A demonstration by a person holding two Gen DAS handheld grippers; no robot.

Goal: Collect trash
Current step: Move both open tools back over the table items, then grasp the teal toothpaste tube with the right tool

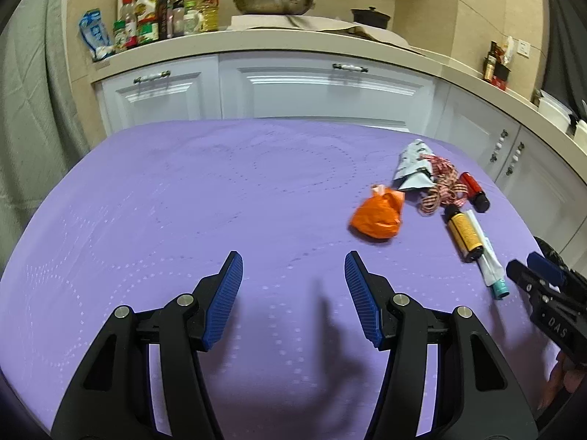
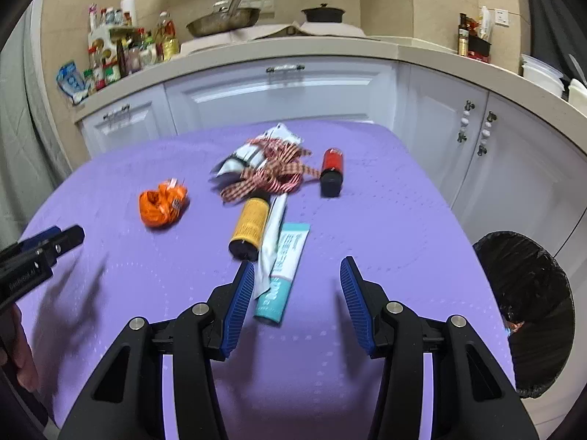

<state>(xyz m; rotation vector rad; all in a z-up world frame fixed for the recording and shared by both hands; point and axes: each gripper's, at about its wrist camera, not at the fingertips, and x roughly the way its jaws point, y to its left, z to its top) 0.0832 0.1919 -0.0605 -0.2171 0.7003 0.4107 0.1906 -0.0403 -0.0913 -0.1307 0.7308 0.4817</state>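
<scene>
Left of bin (image 2: 528, 315), on table (image 2: 385, 220): tube (image 2: 284, 271), two bottles, ribbon (image 2: 275, 172), orange wrapper (image 2: 161, 203) uncollected. Left gripper (image 1: 293, 275), right gripper (image 2: 297, 278): jaws spread, empty.

Both wrist views look forward, close above the purple table (image 1: 183, 190), sharing it.

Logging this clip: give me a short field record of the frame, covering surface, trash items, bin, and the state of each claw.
surface: purple tablecloth
trash items: orange wrapper, checked ribbon over a silver packet, yellow bottle, red bottle, teal tube
bin: black-lined bin past the table's right edge
left claw: open, empty, above bare cloth
right claw: open, empty, teal tube's near end between its fingers
task progress: all listed items on the table, none gripped
</scene>
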